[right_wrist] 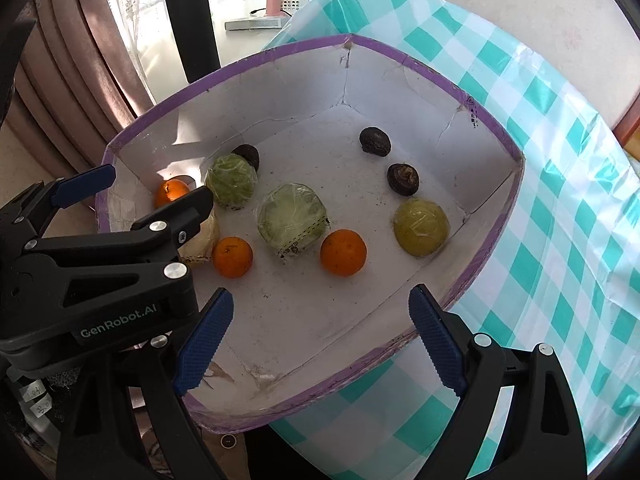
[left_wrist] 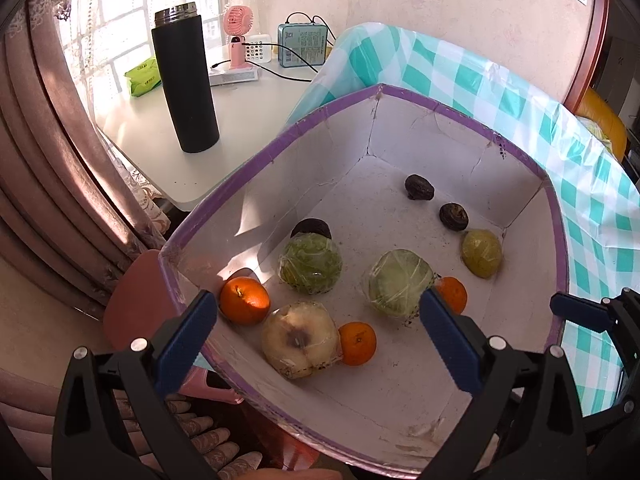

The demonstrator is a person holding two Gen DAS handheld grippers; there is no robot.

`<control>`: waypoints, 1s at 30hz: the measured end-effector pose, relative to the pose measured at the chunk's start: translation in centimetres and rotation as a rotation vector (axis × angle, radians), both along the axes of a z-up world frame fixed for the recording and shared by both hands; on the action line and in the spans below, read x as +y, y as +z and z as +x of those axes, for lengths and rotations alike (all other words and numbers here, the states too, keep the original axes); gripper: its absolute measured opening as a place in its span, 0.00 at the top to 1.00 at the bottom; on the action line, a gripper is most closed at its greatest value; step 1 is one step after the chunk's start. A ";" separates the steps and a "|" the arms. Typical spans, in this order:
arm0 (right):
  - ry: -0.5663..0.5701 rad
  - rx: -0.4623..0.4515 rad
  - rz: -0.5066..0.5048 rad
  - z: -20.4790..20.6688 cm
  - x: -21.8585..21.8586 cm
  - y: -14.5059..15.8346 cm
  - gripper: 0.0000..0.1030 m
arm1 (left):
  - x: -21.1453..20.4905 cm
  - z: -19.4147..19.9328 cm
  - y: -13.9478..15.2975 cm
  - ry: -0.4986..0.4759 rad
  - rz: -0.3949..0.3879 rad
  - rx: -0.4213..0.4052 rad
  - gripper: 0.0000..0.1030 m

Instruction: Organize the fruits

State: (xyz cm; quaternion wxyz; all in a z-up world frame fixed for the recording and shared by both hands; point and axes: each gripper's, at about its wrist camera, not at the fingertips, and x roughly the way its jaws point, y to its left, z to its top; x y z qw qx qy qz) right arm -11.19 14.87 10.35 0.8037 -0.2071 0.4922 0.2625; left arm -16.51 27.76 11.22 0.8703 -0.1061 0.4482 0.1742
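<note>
Fruits lie scattered inside the purple-rimmed box [right_wrist: 404,60]. My left gripper [left_wrist: 318,330] and right gripper [right_wrist: 320,332] hover spread wide above its near rim, grasping nothing.

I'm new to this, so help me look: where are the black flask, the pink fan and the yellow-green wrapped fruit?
black flask [left_wrist: 185,88], left wrist view, mid body.
pink fan [left_wrist: 238,20], left wrist view, round head.
yellow-green wrapped fruit [right_wrist: 421,227], right wrist view, top centre.

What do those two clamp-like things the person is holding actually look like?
Both the left gripper and the right gripper are matte black plastic, built like spring clamps, with silver rivets and ridged blue pads on the fingertips. White "GenRobot.AI" lettering marks the left one's body.
</note>
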 end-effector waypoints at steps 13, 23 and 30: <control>-0.009 -0.008 0.029 0.1 -0.2 0.1 0.16 | -0.4 -0.9 0.4 -0.007 0.032 0.024 0.02; -0.007 -0.023 0.014 0.0 -0.1 0.1 0.16 | -0.3 -0.9 0.4 -0.009 0.023 0.020 0.02; -0.009 -0.026 0.014 -0.1 -0.1 0.0 0.16 | -0.3 -0.8 0.6 -0.015 0.020 0.015 0.02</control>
